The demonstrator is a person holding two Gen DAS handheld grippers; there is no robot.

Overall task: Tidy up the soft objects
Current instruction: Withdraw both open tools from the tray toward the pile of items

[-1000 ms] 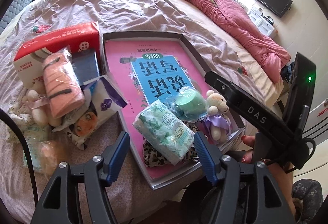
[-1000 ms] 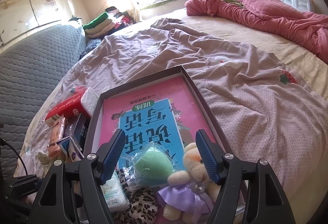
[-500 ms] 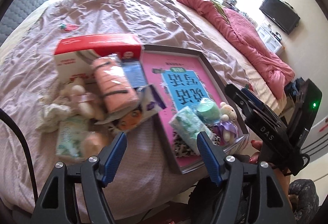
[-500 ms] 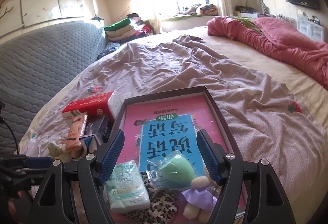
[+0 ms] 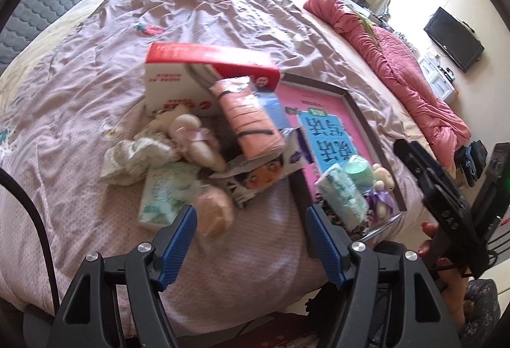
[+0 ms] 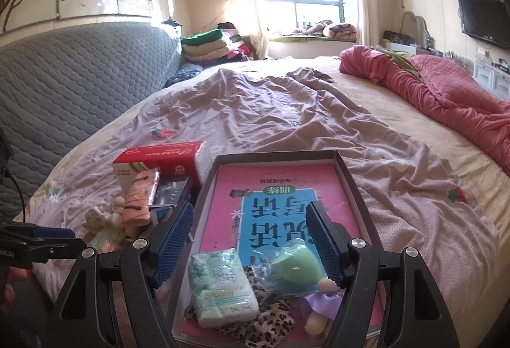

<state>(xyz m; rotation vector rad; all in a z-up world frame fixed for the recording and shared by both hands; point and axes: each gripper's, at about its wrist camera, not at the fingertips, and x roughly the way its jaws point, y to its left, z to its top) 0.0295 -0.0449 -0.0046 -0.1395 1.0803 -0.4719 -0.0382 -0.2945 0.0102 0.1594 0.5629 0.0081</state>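
Two tools gape empty. We see left tool (image 5: 250, 236) swung from tray (image 5: 357, 102) to pile at 11 o'clock; peach pouch (image 5: 214, 214) likely next. Right tool (image 6: 250, 239) over tray.

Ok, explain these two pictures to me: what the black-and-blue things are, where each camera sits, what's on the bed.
Each picture comes from a camera on a hand-held claw, looking along its two blue fingers. A person holds one claw per hand. The left claw is open and empty, over a pile on the bed: a red tissue box, a pink roll, tissue packs, small plush toys. The right claw is also open and empty, over a dark tray that holds a pink book, a tissue pack, a green sponge and a small plush toy.
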